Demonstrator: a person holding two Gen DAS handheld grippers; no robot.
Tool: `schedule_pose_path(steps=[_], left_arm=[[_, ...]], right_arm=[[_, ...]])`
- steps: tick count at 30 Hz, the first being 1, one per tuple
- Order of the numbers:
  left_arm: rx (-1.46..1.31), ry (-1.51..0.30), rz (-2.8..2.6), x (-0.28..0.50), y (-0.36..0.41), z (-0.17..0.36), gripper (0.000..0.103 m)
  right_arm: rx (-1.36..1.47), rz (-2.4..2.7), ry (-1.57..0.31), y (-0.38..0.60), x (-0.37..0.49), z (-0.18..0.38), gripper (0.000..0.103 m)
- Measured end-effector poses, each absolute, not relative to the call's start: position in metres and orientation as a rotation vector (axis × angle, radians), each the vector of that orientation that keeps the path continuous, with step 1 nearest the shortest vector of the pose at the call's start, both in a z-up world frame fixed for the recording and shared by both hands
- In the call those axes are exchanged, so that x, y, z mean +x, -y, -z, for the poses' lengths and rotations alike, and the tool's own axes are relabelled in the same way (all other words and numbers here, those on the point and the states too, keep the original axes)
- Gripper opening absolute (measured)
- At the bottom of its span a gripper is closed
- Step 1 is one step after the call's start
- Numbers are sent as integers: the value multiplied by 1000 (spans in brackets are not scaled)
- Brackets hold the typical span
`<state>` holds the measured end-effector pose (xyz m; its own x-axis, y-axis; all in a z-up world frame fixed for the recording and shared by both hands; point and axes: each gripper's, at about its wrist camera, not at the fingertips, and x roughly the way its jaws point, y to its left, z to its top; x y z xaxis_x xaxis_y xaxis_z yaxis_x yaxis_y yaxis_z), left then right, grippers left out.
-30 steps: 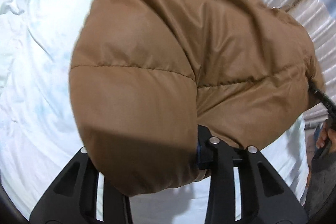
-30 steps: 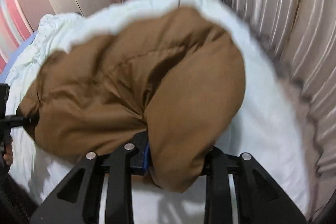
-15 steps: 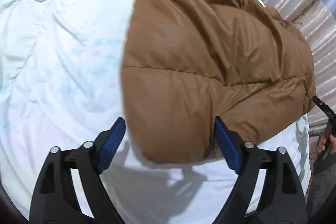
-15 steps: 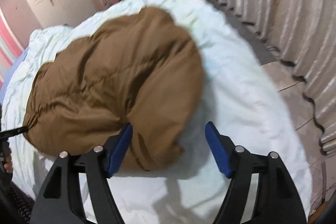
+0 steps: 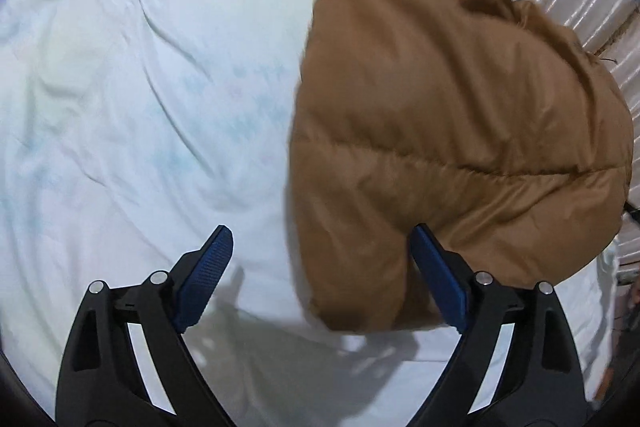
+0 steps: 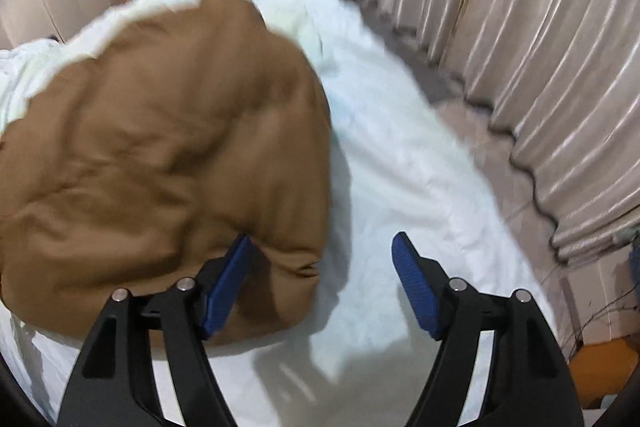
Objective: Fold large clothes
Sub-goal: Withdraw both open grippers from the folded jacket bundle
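Both grippers spread, empty: left gripper (image 5: 318, 277) has jacket (image 5: 460, 131) at 1 o'clock; right gripper (image 6: 322, 281), at 10 o'clock, equally near.

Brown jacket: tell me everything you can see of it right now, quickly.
The brown jacket is a puffy, quilted garment with a smooth, slightly shiny shell and stitched seams across it. It lies bunched in a rounded, folded heap on the white bedding, near the side towards the curtain. Both claws are open and hold nothing: the left claw and right claw each straddle a near edge of it.
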<state>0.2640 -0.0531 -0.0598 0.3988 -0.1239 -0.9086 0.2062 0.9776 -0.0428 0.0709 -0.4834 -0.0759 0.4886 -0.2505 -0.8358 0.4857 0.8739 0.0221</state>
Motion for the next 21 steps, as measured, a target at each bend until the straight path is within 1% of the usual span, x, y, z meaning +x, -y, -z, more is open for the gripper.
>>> schedule_pose_path(steps=[1, 2, 3, 4, 7, 10, 12, 16, 19, 21], left_arm=[[92, -1114, 206, 260, 53, 51, 91], [100, -1077, 196, 254, 52, 38, 96], [98, -1041, 187, 248, 49, 26, 100], [87, -1007, 186, 242, 46, 13, 100], [33, -928, 210, 220, 33, -20, 100], [37, -874, 178, 202, 37, -43, 100], [48, -851, 158, 192, 39, -49, 100], [63, -798, 138, 155, 20, -62, 100], [70, -750, 147, 126, 10, -72, 100], [75, -718, 143, 115, 12, -75, 100]], right_arm=[[256, 457, -911, 473, 62, 64, 75], [251, 447, -875, 464, 56, 54, 78], [250, 424, -818, 448, 47, 39, 87], [255, 410, -782, 436, 43, 29, 95], [286, 352, -681, 396, 30, -3, 101], [311, 278, -649, 345, 28, -28, 101], [326, 245, -662, 314, 26, -33, 101], [297, 220, -675, 264, 21, -38, 101], [258, 259, -716, 237, 19, -40, 101], [254, 216, -789, 228, 20, -42, 101]])
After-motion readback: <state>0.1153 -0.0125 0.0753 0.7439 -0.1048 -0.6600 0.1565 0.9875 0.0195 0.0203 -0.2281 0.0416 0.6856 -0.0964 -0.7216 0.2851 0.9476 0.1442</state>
